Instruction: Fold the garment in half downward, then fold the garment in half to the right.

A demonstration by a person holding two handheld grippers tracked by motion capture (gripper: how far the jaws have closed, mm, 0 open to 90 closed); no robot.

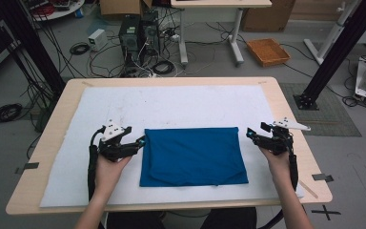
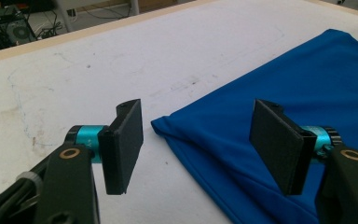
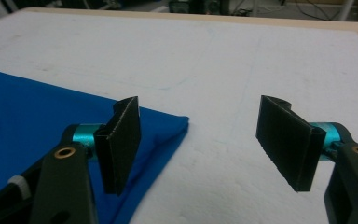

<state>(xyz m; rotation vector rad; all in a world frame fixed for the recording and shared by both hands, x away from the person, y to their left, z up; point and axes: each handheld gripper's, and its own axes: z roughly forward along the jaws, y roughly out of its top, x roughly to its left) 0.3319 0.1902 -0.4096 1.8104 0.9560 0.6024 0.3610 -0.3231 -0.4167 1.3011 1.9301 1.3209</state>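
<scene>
A folded blue cloth (image 1: 193, 156) lies flat on the white mat (image 1: 171, 102) in the middle of the table. My left gripper (image 1: 142, 141) sits at the cloth's upper left corner, open, its pads apart with the cloth's corner (image 2: 168, 125) lying on the mat between and beyond them. My right gripper (image 1: 250, 133) is at the cloth's upper right corner, open too. In the right gripper view the cloth's corner (image 3: 179, 123) lies beside the left pad (image 3: 121, 140), and bare mat shows between the jaws. Neither gripper holds anything.
The mat covers most of a light wooden table (image 1: 286, 102). Past the table's far edge the floor holds cables, computer cases (image 1: 138, 33), another table's legs and an orange tray (image 1: 268, 51). A black frame post (image 1: 336, 52) stands at the right.
</scene>
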